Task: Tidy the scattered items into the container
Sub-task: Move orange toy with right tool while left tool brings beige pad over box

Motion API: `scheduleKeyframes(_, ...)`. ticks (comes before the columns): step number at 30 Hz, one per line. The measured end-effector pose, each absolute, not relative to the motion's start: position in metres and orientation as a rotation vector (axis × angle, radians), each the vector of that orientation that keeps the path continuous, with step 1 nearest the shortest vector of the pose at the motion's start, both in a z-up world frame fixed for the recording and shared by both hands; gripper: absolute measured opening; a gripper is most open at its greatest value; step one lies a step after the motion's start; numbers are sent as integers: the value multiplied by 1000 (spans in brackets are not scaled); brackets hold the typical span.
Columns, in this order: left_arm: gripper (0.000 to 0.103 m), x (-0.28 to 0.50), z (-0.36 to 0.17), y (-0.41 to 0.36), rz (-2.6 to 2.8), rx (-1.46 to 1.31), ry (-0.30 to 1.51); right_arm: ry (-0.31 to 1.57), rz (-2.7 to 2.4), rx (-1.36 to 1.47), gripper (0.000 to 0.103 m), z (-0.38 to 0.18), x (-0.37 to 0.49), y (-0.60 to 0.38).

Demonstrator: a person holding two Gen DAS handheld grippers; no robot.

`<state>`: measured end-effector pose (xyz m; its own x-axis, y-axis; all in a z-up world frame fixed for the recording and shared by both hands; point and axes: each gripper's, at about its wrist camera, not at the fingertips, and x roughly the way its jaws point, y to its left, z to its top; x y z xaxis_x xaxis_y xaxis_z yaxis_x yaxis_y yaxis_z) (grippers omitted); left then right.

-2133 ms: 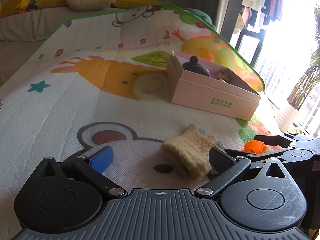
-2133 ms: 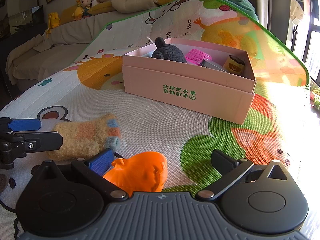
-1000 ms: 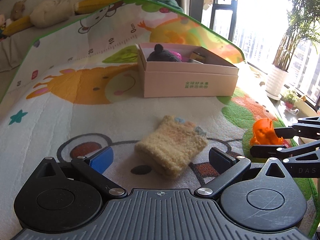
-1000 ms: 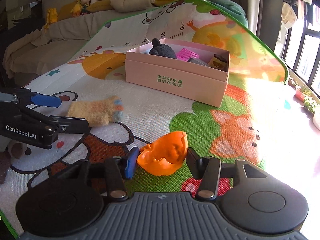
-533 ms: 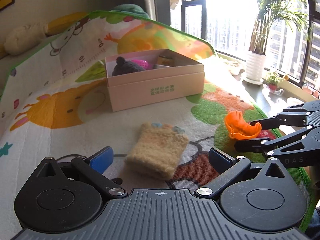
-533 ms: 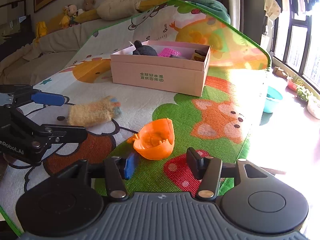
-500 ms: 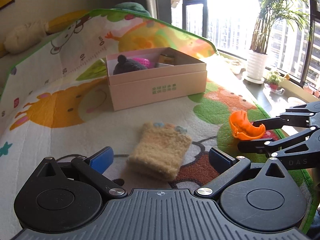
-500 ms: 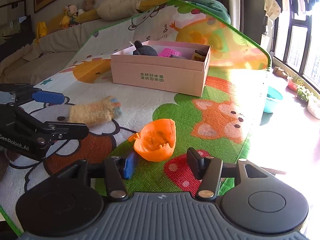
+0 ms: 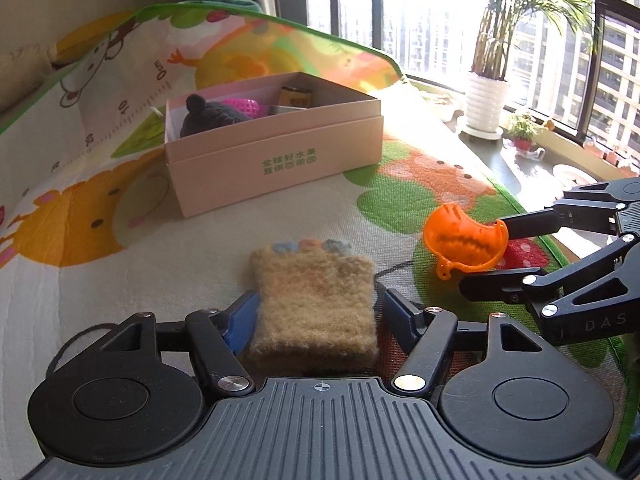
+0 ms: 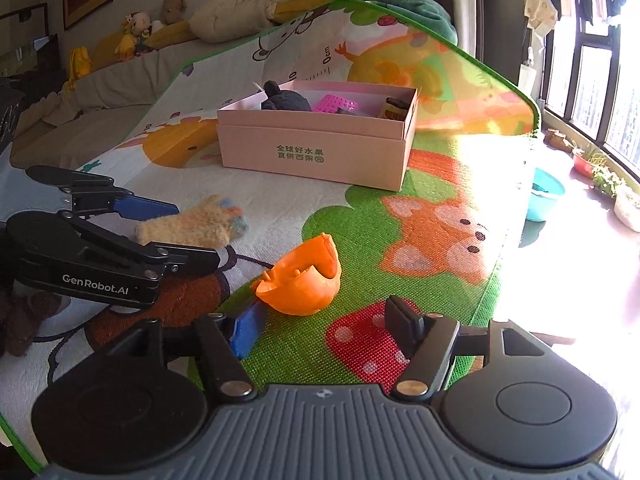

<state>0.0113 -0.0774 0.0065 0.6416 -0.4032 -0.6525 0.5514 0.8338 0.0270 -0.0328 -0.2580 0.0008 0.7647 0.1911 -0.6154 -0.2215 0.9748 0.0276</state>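
Since half a second ago we have brought the left hand-held gripper (image 9: 316,314) forward, so the fuzzy tan mitten (image 9: 314,300) now lies between its fingers (image 9: 242,320); the jaws are spread and the pads sit just beside the mitten's sides, though we cannot tell whether they touch it. The mitten rests flat on the cartoon play mat (image 9: 100,264), its coloured tips pointing toward the pink cardboard box (image 9: 276,160). Our right hand-held gripper (image 10: 324,322) is open too, and the orange toy cup (image 10: 300,276) has slipped out of its grasp: it lies tipped on the green part of the mat, against the blue left finger (image 10: 246,330) and well clear of the right one. In the left wrist view the toy cup (image 9: 464,242) sits between the right gripper's tips. The box stands further back on the mat, holding a dark knitted hat (image 9: 212,118), a pink mesh item (image 10: 334,104) and a small yellow-brown object (image 9: 296,98).
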Motion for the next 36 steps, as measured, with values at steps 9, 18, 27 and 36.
scheduleKeyframes(9, 91, 9, 6, -81, -502, 211, 699, 638, 221, -91, 67, 3, -28, -252)
scheduleKeyframes(18, 64, 11, 9, -89, -534, 248, 677, 669, 252, -113, 52, 8, -13, -251)
scheduleKeyframes(27, 63, -20, 37, -95, -543, 358, 576, 670, 259, -86, 52, 29, -35, -270)
scheduleKeyframes(36, 63, 48, 84, -96, -502, 354, 465, 591, 255, -119, 52, 64, -25, -275)
